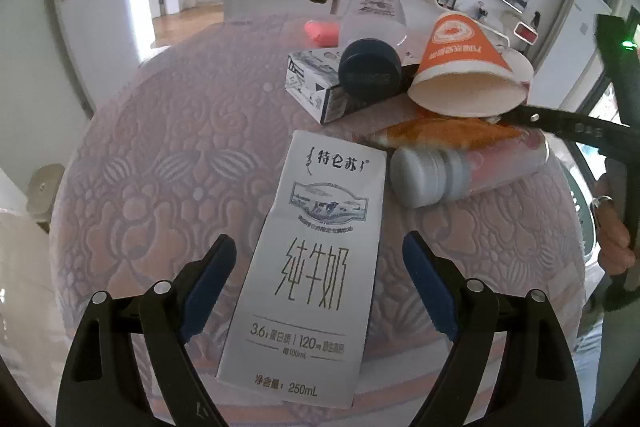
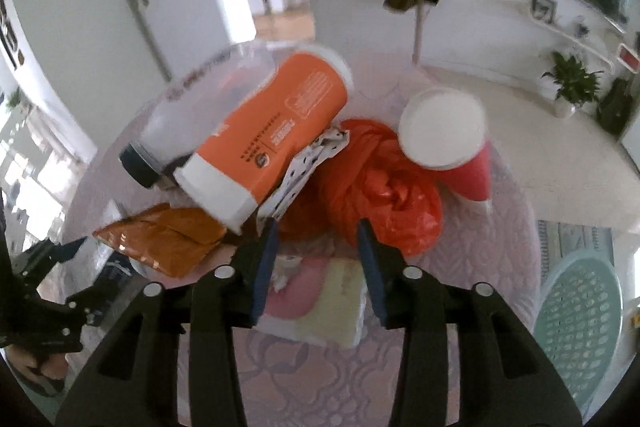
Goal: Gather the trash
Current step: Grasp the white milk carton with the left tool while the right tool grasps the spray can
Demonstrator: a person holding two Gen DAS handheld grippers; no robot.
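Quilted tabletop [image 1: 160, 155]: milk carton [image 1: 308, 267] btwn wide-open left tool [image 1: 316, 263], pads clear.

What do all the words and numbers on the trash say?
Flat milk carton: "特仑苏"
Same carton, big letters: "纯牛奶"
Same carton: "3.6", "120", "每100mL"
Same carton, bottom: "净含量: 250mL"
Orange paper cup: print is upside down, too blurred to read.
Dark bottle cap: too faint to read.
Orange cup in the right view: print too blurred.
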